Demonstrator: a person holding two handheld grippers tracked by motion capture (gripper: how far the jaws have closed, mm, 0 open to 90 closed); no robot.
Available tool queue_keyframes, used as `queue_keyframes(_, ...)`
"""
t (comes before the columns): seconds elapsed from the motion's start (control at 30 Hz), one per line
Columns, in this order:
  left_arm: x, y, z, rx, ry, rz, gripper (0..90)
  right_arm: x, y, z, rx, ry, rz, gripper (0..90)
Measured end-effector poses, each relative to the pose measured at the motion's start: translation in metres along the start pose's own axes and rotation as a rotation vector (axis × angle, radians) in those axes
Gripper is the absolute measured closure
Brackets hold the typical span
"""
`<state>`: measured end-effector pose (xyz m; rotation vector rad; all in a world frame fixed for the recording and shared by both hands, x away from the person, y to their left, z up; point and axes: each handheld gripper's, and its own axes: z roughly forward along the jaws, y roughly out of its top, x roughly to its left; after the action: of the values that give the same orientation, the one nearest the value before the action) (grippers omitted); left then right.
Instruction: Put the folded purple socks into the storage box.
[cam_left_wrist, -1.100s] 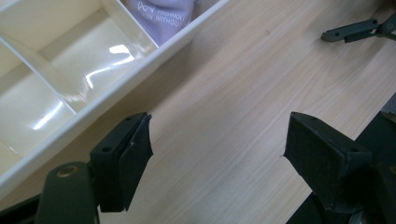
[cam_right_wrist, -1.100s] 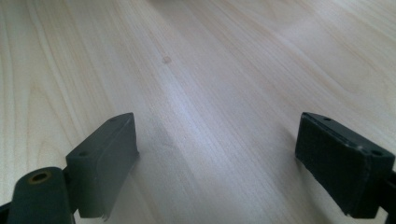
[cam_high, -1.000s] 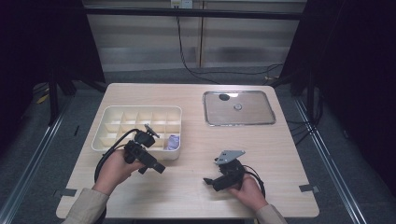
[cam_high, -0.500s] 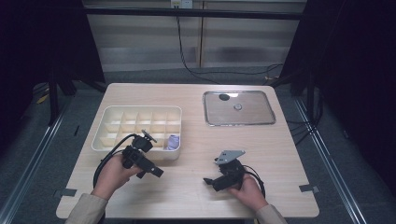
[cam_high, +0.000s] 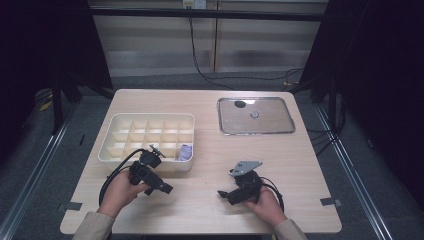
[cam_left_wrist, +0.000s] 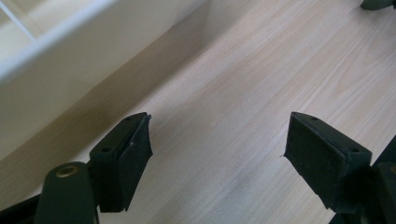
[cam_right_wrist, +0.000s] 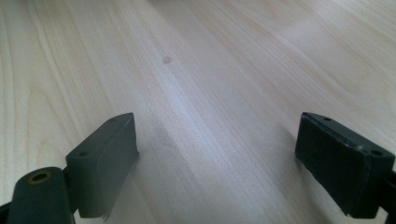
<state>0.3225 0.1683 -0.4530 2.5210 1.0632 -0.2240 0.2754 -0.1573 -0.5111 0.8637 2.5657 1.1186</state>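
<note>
My left gripper (cam_high: 166, 188) lies low over the wooden table just in front of the white compartment tray (cam_high: 116, 125), held in a hand. Its jaws stand open with only bare wood between them in the left gripper view (cam_left_wrist: 217, 133), and the tray's near wall (cam_left_wrist: 65, 74) rises at the upper left. A small bluish item (cam_high: 185, 151) sits in the tray's near right compartment. My right gripper (cam_high: 223, 194) rests near the front of the table, pointing left, open and holding nothing, with bare wood under it in the right gripper view (cam_right_wrist: 217, 135).
A shallow metal tray (cam_high: 280, 127) stands at the back right, holding a dark piece (cam_high: 240, 104) and a small round piece (cam_high: 254, 114). Cables trail from both grippers. Tape marks sit near the table's front corners.
My left gripper has sunk toward the table and drawn a little nearer the front edge. The right gripper has stayed where it was.
</note>
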Motion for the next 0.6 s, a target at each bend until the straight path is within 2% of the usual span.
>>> queue_keyframes(0.2, 0.001, -0.005, 0.006, -0.023, 0.006, -0.007, 21.8, 0.000, 0.000, 0.000, -0.001, 0.000, 0.000, 12.2)
queue_keyframes(0.3, 0.001, -0.006, 0.009, -0.018, 0.010, 0.015, 21.8, 0.000, 0.000, 0.000, 0.000, 0.000, 0.000, 12.2)
queue_keyframes(0.5, 0.002, -0.010, 0.014, -0.045, 0.013, 0.007, 20.7, 0.000, 0.000, 0.000, -0.001, 0.000, -0.001, 12.2)
queue_keyframes(0.6, 0.003, -0.011, 0.016, -0.046, 0.019, 0.018, 20.6, 0.000, 0.000, 0.000, 0.000, 0.000, 0.000, 12.2)
